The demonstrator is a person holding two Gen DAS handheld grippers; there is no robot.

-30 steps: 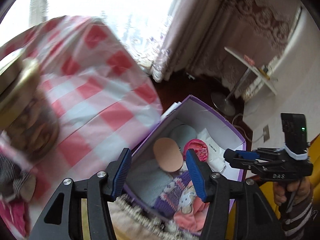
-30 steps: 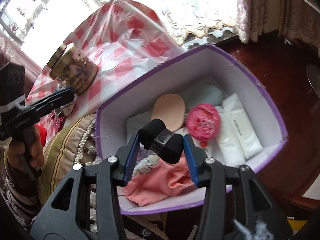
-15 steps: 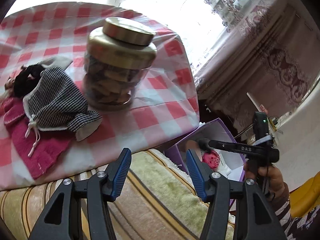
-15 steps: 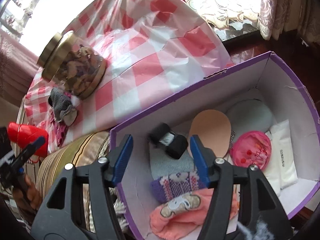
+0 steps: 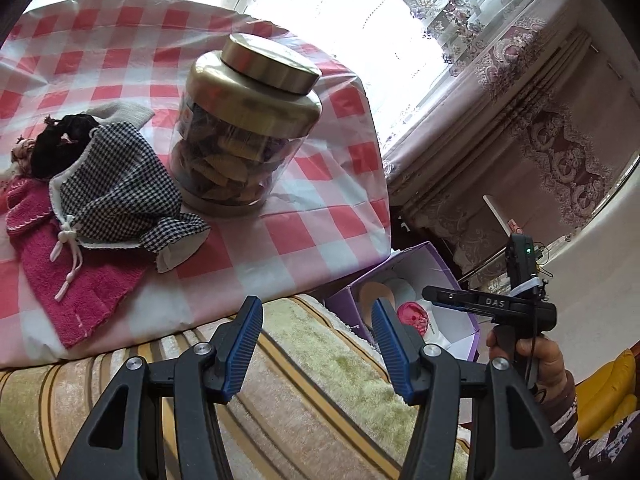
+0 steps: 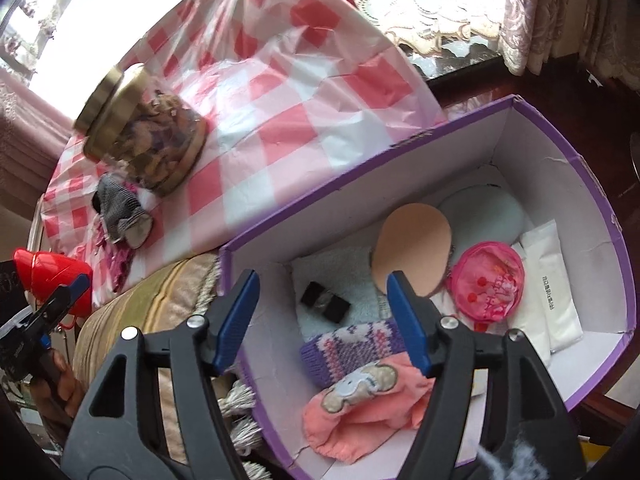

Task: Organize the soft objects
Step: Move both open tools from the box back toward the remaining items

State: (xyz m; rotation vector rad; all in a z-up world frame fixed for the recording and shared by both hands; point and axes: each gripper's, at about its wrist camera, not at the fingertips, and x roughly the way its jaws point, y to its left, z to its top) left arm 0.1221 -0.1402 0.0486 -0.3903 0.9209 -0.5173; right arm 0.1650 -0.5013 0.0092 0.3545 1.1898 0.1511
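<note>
On the checked worktop (image 5: 120, 60) at far left lie the soft things not yet sorted: a pink knitted cloth (image 5: 76, 276) with a houndstooth pouch (image 5: 116, 196) on top of it, just beside a gold-lidded jar (image 5: 248, 136). The left tool (image 5: 316, 344) hangs over the striped cushion (image 5: 280, 392) in front of them, its jaws apart and empty, aimed toward that pile. Further right, the purple box (image 6: 400, 152) stands below the worktop's edge and already holds a peach pad (image 6: 414, 248), a pink round purse (image 6: 486, 280), a purple knit piece (image 6: 348, 348), a salmon sock (image 6: 360, 408) and white packets (image 6: 548, 280). The right tool (image 6: 322, 324) hovers above the box; its jaws have just been opening and nothing sits between them, while the small black roll (image 6: 324, 300) lies loose on a pale towel (image 6: 344, 276) inside. The step looks like a drop-off just finished; the next move probably falls to the left tool, which would need to come down on the pouch, close on a bunched fold rather than flat cloth, and keep off the jar.
</note>
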